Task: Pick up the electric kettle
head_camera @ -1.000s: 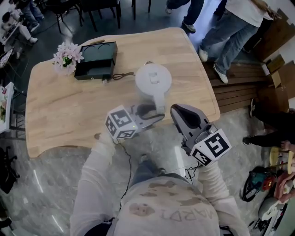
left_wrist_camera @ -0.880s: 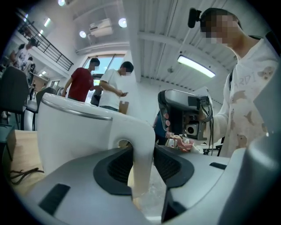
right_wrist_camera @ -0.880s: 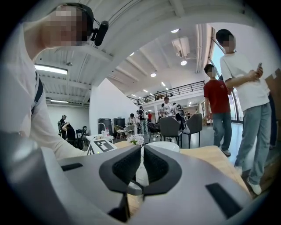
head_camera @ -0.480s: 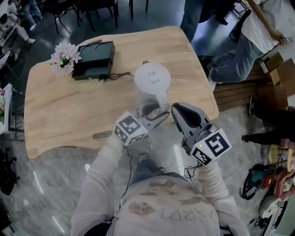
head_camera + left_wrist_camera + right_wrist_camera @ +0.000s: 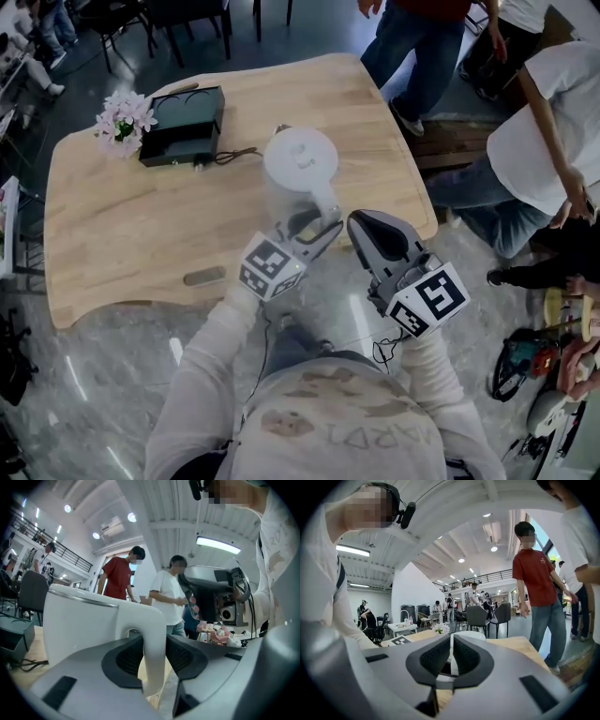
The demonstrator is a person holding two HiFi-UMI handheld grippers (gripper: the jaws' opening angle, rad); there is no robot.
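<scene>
The white electric kettle (image 5: 300,161) stands on the wooden table (image 5: 131,234), near its front edge, with its handle (image 5: 324,208) turned toward me. My left gripper (image 5: 319,231) points level at that handle. In the left gripper view the handle (image 5: 153,639) stands between the two pads of my left gripper (image 5: 154,656). The jaws have just been opening, and I see no squeeze on the handle. My right gripper (image 5: 360,225) hovers just right of the handle, off the table edge, shut on nothing. Over its jaws (image 5: 451,656) the kettle lid (image 5: 469,634) shows.
A black box (image 5: 183,127) with a cord (image 5: 230,155) and a bunch of pink flowers (image 5: 120,117) sit at the table's back left. A small dark object (image 5: 204,276) lies near the front edge. People stand beyond the table's far right corner (image 5: 422,47).
My left gripper has swung right and turned, so its jaws now straddle the kettle handle. The right gripper has stayed put. The people behind the table have shifted.
</scene>
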